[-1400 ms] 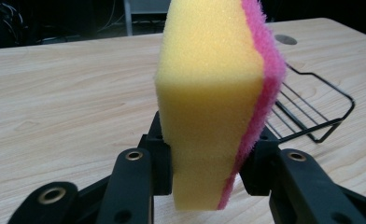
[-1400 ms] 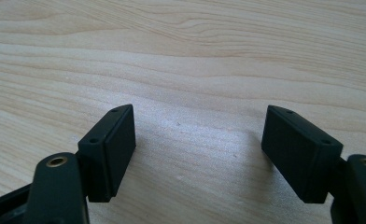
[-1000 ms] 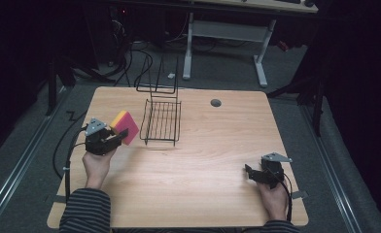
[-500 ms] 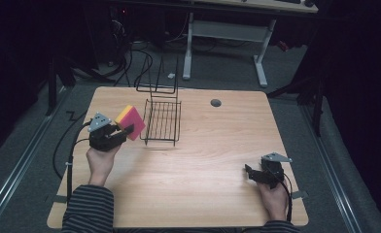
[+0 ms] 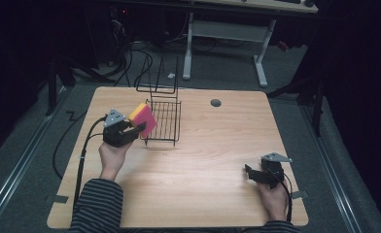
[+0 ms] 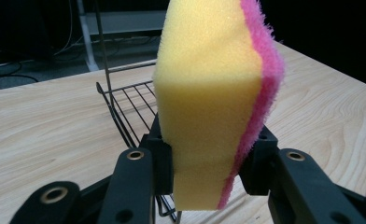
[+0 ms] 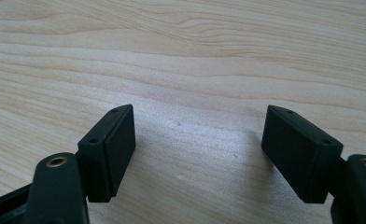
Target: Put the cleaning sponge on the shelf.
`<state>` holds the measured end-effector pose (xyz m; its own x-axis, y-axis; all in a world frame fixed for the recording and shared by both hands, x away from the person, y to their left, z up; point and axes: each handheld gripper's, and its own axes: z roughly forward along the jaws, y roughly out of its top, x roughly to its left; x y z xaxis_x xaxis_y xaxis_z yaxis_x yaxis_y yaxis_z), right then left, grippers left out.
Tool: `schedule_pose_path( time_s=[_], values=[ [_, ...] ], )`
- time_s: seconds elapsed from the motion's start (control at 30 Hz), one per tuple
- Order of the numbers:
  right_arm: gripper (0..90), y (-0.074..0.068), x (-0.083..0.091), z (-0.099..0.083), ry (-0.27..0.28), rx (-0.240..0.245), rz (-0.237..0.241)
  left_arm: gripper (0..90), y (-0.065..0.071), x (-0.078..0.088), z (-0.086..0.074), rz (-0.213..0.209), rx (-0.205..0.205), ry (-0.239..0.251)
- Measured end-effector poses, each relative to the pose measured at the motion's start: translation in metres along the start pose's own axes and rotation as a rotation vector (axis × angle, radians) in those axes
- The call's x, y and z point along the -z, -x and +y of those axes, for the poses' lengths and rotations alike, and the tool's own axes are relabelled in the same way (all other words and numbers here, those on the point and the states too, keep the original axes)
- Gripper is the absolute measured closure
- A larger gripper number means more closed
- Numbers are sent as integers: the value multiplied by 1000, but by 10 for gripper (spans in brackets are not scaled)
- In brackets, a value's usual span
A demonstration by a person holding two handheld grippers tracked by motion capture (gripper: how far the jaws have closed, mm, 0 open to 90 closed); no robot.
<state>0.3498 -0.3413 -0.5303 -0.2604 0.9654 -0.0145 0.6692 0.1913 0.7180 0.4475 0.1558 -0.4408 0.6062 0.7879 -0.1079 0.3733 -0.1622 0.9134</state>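
A yellow sponge with a pink scouring side (image 5: 143,118) is held above the table's left part, and my left gripper (image 5: 134,130) is shut on it. In the left gripper view the sponge (image 6: 209,102) stands upright, squeezed between the two black pads (image 6: 160,161). A black wire rack (image 5: 163,121) lies just right of it, its edge (image 6: 125,112) behind the sponge. My right gripper (image 5: 251,173) rests low at the table's front right. Its jaws stand wide apart over bare wood in the right gripper view (image 7: 200,154), with nothing between them.
The wooden table (image 5: 203,160) has a round cable hole (image 5: 216,103) at the back. Cables and the legs of a white desk (image 5: 261,63) lie on the dark floor beyond the far edge. A cable (image 5: 84,155) trails from the left gripper off the left edge.
My left gripper has carried the sponge a little to the right and up, closer to the wire rack. The right gripper has stayed where it was.
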Motion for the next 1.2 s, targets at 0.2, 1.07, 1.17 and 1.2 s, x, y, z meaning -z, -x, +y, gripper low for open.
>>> schedule_pose_path(
  time_s=[0.2, 1.07, 1.17, 1.2],
  values=[
    [262, 0, 0, 0, 1, 5, 0, 631, 5, -13, 4, 2, -24, -8],
    [262, 0, 0, 0, 1, 7, 1, 625, 8, -89, 1, 94, -80, -92],
    [262, 0, 0, 0, 1, 6, 1, 623, 8, -92, 0, 95, -72, -99],
    [262, 0, 0, 0, 1, 7, 1, 622, 8, -92, 0, 95, -72, -99]
  ],
)
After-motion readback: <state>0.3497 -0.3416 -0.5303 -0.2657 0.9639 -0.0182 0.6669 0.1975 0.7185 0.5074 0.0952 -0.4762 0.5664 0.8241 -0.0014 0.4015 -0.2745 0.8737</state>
